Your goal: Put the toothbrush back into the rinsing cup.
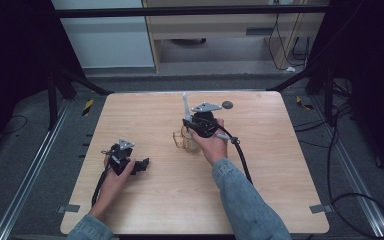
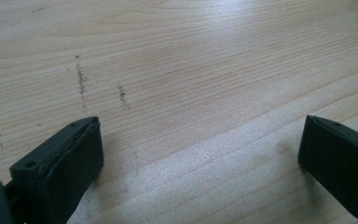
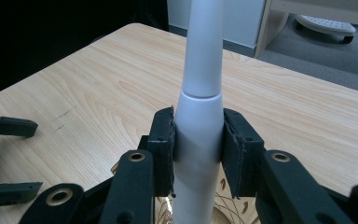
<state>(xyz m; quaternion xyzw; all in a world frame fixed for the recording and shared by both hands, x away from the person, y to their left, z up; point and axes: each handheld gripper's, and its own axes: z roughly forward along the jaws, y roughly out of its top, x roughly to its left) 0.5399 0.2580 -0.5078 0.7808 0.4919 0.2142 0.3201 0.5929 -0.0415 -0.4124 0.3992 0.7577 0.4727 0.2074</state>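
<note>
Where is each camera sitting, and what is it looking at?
High view: above the table, looking forward and down; both forearms, left claw, right claw.
Left gripper view: on the left claw, facing bare wood; jaws apart.
Right gripper view: on the right claw, clamping a white handle.
Shared: high and right views show the handle and the left claw.

No text, label, brand, number or sign can be read anywhere in these views, neither on the bench [image 1: 145, 210] nor on anything standing on it.
</note>
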